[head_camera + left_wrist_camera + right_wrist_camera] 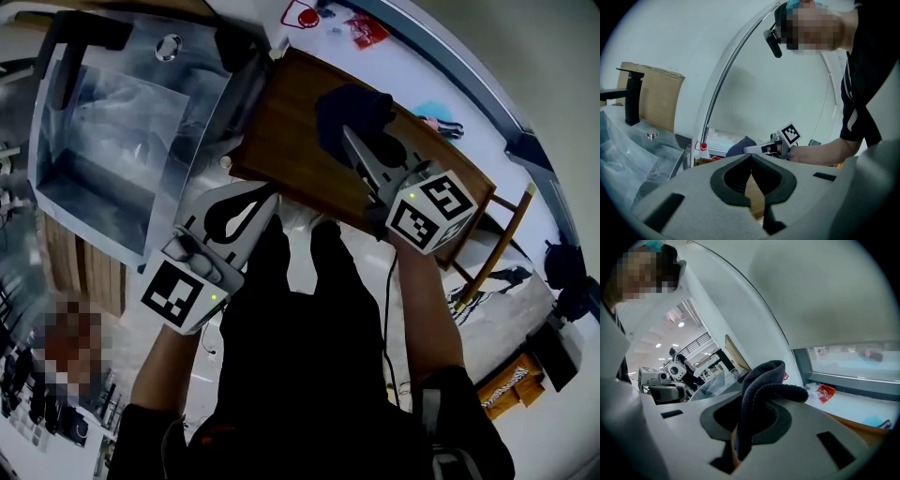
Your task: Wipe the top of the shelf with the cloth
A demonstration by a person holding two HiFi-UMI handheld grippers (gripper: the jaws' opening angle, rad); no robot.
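1. The brown wooden shelf top (286, 141) lies slantwise ahead of the person, its left end just beside a sink and its near long edge above the person's dark trouser legs.
2. The stainless steel sink (56, 112), lined with clear plastic film, stands left of the shelf, with a black square tap (633, 93) at its far rim.
3. The left gripper (270, 199) hangs off the near edge of the shelf, its jaws brought together at the tips and holding nothing (bare wood shows through the gap behind them).
4. The right gripper (349, 139) reaches over the middle of the shelf top, its jaws clamped on a cloth.
5. The dark blue knitted cloth (764, 380) is pinched in a fold between those jaws and bunches up above them. From the head view it sits as a dark lump (354, 114) over the far half of the wood.
6. A small white bottle with a red cap (703, 148) stands beyond the sink's edge.
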